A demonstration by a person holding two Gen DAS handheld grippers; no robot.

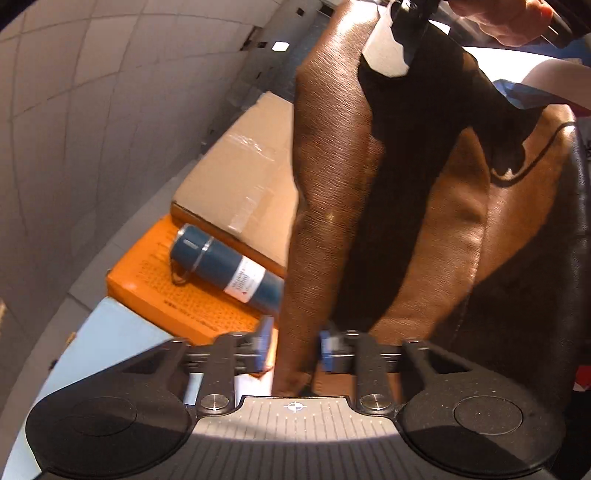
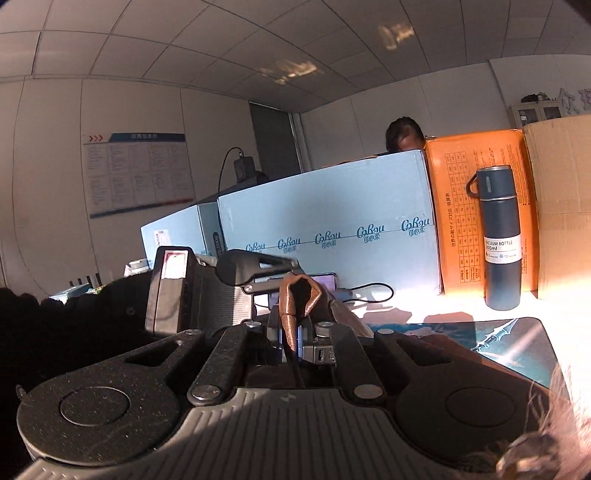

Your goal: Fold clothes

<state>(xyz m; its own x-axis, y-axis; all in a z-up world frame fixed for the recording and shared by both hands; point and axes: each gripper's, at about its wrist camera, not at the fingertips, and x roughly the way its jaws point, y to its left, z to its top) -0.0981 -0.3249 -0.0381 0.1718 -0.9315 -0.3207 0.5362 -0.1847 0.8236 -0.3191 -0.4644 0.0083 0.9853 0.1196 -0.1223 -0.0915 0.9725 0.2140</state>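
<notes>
Left gripper point(image 1: 295, 350) first: its blue pads look a little apart in the blurred left wrist view, with a band of the brown garment point(image 1: 332, 184) running between them, and by all signs they are clamped on that cloth. The right gripper point(image 2: 291, 339) is pinched tight on a bunched brown edge of the same garment, which pokes up between its fingers. So both tools have the piece, and it hangs stretched in the air between them, one end up by the person's hand point(image 1: 509, 18) at the top of the left view. Folding proper (creases, a flat stack) has, as far as anyone can judge here, hardly begun: no neat fold shows anywhere, and the cloth still needs laying flat on the printed mat point(image 2: 517, 343) before it can be doubled over. Behind stand the vacuum bottle point(image 2: 498, 236), the orange box point(image 2: 458, 206) and the pale blue carton point(image 2: 332, 206), well clear of the garment.
</notes>
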